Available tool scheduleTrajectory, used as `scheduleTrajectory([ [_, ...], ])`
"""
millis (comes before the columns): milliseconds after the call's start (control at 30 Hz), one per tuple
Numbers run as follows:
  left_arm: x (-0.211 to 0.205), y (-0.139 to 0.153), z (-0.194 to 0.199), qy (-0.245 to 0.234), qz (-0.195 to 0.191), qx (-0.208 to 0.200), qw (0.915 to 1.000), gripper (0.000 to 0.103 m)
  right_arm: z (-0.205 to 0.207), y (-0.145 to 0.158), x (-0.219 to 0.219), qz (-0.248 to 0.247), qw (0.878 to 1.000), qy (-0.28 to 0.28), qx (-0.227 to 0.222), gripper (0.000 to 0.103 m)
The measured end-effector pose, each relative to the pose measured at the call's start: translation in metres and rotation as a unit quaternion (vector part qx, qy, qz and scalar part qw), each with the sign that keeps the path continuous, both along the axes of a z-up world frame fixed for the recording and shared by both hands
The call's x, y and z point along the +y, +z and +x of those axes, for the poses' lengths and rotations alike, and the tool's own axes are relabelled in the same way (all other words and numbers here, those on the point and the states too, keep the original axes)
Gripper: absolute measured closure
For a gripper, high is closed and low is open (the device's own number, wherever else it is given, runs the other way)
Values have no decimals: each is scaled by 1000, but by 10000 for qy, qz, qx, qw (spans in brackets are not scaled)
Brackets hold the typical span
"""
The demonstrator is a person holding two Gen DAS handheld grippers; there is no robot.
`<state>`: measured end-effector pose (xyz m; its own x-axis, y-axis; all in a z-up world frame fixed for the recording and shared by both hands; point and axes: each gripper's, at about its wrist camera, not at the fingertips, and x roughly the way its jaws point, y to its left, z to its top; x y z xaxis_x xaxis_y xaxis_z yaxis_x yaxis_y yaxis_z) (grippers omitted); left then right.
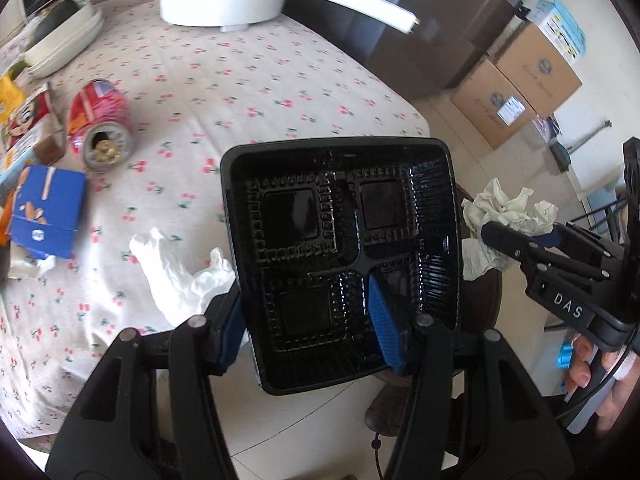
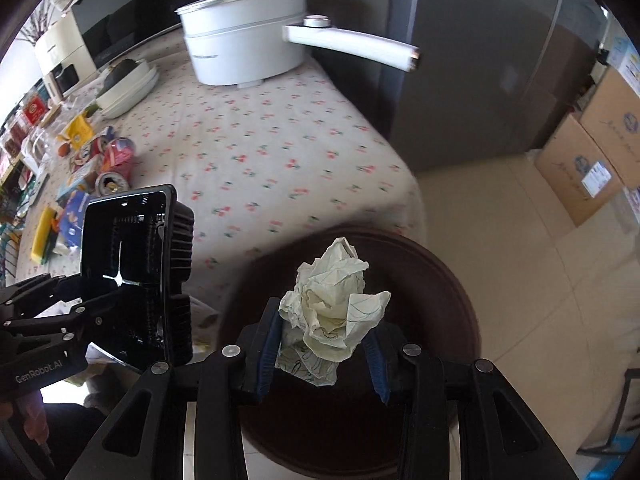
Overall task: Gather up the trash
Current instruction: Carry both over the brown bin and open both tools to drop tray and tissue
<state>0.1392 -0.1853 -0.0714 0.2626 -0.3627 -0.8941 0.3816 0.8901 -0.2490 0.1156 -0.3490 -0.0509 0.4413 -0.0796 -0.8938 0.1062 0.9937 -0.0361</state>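
My left gripper (image 1: 308, 324) is shut on a black compartment tray (image 1: 340, 240), one blue pad inside it and the other on its outer wall. The tray hangs tilted past the table's edge and also appears in the right wrist view (image 2: 132, 264). My right gripper (image 2: 322, 354) is shut on a crumpled ball of pale paper (image 2: 332, 308), held above a dark brown round stool (image 2: 420, 420). In the left wrist view the paper (image 1: 508, 212) and the right gripper (image 1: 520, 234) are to the right of the tray.
On the cherry-print tablecloth (image 1: 260, 80) lie a crushed red can (image 1: 100, 124), a blue carton (image 1: 48, 216), a white tissue (image 1: 176, 272) and wrappers. A white pot (image 2: 244, 32) with a long handle stands at the back. Cardboard boxes (image 2: 592, 148) sit on the tiled floor.
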Motion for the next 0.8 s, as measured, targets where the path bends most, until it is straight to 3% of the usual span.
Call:
scheduleTrajectory([
  [167,-48,-18,-11,-534,24,188,9984,45,-25,-9,-57,10,9988,-461,153,63],
  [333,-70,-31,-12,-883,83,279,9957,44,-43,-16,-85,21,9974,-686,200,63],
  [400,-73,-34,-12,-1048,97,322,9939,38,-46,-18,-90,28,9971,-717,235,62],
  [500,-76,-27,-9,-961,118,173,9952,15,-48,-19,-92,37,9972,-694,273,62],
  [800,-31,-14,6,-421,47,154,9990,14,-36,-30,-74,212,9977,-454,457,60],
])
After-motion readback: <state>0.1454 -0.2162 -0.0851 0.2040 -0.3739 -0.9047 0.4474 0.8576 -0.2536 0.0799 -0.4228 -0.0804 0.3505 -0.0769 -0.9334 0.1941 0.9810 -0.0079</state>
